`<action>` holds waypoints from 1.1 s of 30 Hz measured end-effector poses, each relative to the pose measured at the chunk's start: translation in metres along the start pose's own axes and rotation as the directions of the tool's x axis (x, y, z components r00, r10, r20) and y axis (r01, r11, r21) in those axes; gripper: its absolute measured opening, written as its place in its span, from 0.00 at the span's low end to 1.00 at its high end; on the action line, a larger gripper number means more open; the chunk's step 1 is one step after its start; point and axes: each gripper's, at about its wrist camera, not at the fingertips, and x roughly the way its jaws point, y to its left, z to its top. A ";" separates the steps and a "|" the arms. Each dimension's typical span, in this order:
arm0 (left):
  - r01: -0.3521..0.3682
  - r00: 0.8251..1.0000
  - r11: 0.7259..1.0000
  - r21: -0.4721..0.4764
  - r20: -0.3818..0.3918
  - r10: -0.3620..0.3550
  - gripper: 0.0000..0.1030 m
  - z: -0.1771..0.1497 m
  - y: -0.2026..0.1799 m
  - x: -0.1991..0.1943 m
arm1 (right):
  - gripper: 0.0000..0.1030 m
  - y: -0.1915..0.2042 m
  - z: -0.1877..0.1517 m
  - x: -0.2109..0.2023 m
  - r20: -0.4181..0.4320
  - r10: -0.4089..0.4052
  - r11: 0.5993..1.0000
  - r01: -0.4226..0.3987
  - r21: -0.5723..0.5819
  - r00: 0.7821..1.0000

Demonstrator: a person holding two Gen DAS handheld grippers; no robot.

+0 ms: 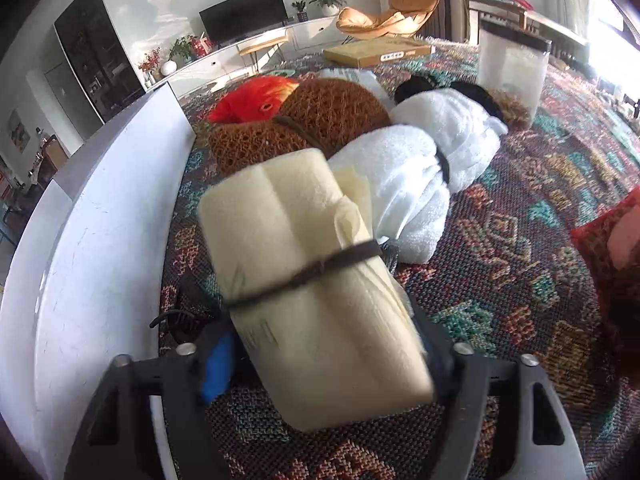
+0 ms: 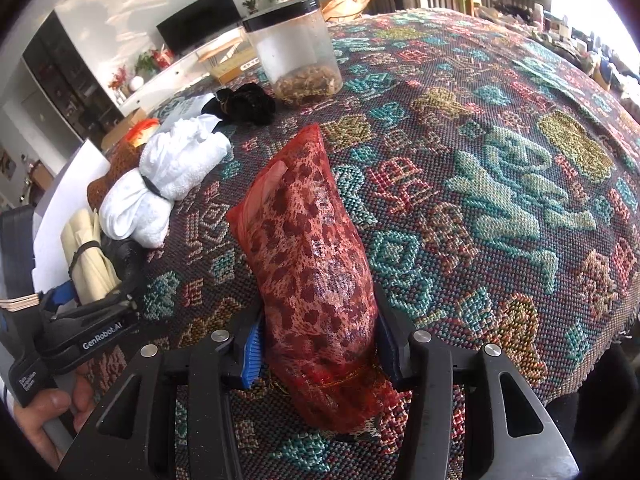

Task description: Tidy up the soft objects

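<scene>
Cream bundle (image 1: 308, 264), tied with a dark band, sits pinched in the left gripper (image 1: 320, 364) beside the white board (image 1: 96, 216). The right gripper (image 2: 316, 356) pinches 1 red leopard-print bundle (image 2: 308, 264) over the woven cloth (image 2: 480, 160). Placing step, I judge; next, set each into the row: 1 white towel bundle (image 1: 412, 160), 1 brown mesh bundle (image 1: 332, 108), 1 black bundle (image 2: 248, 102), 1 jar (image 2: 296, 48).

Cream roll (image 1: 308, 276) bound with a dark band (image 1: 304, 270), clamped between the left gripper (image 1: 320, 364) fingers; white towel bundle (image 1: 416, 168) just beyond the fingertips, rightward.
</scene>
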 end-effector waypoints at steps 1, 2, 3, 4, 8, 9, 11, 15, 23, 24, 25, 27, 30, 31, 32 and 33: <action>0.039 0.999 0.999 -0.017 0.024 -0.039 0.60 0.000 0.005 -0.007 | 0.50 -0.001 0.000 -0.002 0.007 0.002 1.000 -0.002 0.003 1.000; 0.084 0.995 0.996 -0.030 0.050 -0.082 0.57 0.000 0.009 -0.015 | 0.50 -0.001 0.000 -0.004 0.016 0.005 1.000 -0.005 0.007 1.000; 0.118 0.990 0.992 -0.036 0.076 -0.115 0.56 0.000 0.014 -0.023 | 0.50 -0.002 -0.001 -0.007 0.030 0.011 1.000 -0.011 0.011 1.000; 0.152 0.984 0.988 -0.039 0.100 -0.147 0.56 -0.001 0.018 -0.033 | 0.49 -0.004 -0.001 -0.010 0.045 0.020 1.000 -0.020 0.017 0.999; 0.262 0.954 0.964 -0.051 0.163 -0.251 0.56 -0.003 0.039 -0.071 | 0.48 -0.008 -0.001 -0.021 0.099 0.060 0.997 -0.065 0.041 0.993; 0.283 0.948 0.957 -0.058 0.170 -0.270 0.56 -0.005 0.046 -0.080 | 0.48 -0.007 0.000 -0.024 0.106 0.063 0.997 -0.068 0.037 0.992; 0.314 0.938 0.946 -0.077 0.178 -0.297 0.56 -0.009 0.065 -0.097 | 0.47 0.003 0.000 -0.030 0.102 0.078 0.997 -0.080 0.016 0.992; 0.294 0.935 0.949 -0.115 0.243 -0.260 0.56 -0.022 0.122 -0.141 | 0.47 0.064 0.003 -0.048 0.057 0.209 0.975 -0.203 -0.094 0.976; -0.022 0.978 0.951 -0.309 0.192 0.085 0.69 -0.066 0.260 -0.172 | 0.50 0.260 -0.010 -0.091 -0.126 0.551 0.765 -0.560 -0.317 0.825; -0.055 0.978 0.938 -0.343 0.169 0.120 0.85 -0.074 0.274 -0.171 | 0.56 0.280 -0.014 -0.090 -0.161 0.575 0.738 -0.594 -0.320 0.802; -0.085 0.977 0.923 -0.376 0.149 0.151 0.92 -0.081 0.287 -0.169 | 0.79 0.297 -0.018 -0.086 -0.210 0.598 0.707 -0.633 -0.315 0.773; -0.136 0.968 0.891 -0.434 0.134 0.213 1.00 -0.097 0.306 -0.166 | 0.88 0.320 -0.023 -0.078 -0.274 0.607 0.680 -0.666 -0.307 0.746; -0.172 0.965 0.859 -0.482 0.093 0.245 1.00 -0.113 0.323 -0.159 | 0.88 0.318 -0.022 -0.073 -0.241 0.589 0.697 -0.636 -0.330 0.771; -0.162 0.967 0.855 -0.492 0.093 0.236 1.00 -0.116 0.325 -0.157 | 0.88 0.309 -0.019 -0.071 -0.217 0.584 0.710 -0.621 -0.332 0.783; -0.148 0.969 0.854 -0.499 0.099 0.226 1.00 -0.118 0.325 -0.156 | 0.88 0.299 -0.018 -0.068 -0.193 0.571 0.729 -0.601 -0.327 0.798; -0.131 0.971 0.855 -0.501 0.108 0.212 1.00 -0.119 0.323 -0.155 | 0.88 0.286 -0.012 -0.063 -0.171 0.551 0.755 -0.575 -0.316 0.817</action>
